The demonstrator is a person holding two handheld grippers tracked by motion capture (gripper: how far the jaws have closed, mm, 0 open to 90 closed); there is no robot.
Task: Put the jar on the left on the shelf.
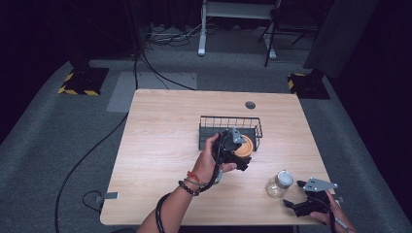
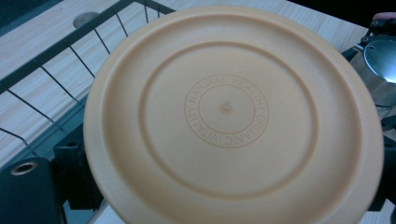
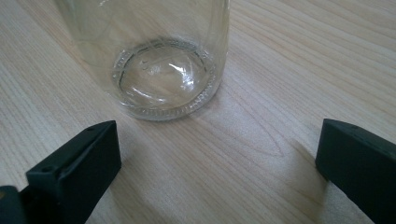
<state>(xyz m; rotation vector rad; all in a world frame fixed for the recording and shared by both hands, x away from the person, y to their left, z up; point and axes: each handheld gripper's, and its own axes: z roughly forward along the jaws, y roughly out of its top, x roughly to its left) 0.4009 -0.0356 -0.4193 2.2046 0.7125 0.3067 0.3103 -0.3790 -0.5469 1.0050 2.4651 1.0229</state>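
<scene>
An orange plate is grasped by the left gripper, held at the front rim of the basket. The right gripper is released, its fingers spread on the counter; the jar stands just beyond them.

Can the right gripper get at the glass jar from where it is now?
Probably yes. The right gripper is open, with the glass jar upright just ahead of it and bare table between them.

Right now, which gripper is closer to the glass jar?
Right. The right gripper sits just beside the glass jar, jaws open toward it and not touching. The left gripper is farther off, holding the orange plate at the wire basket.
</scene>
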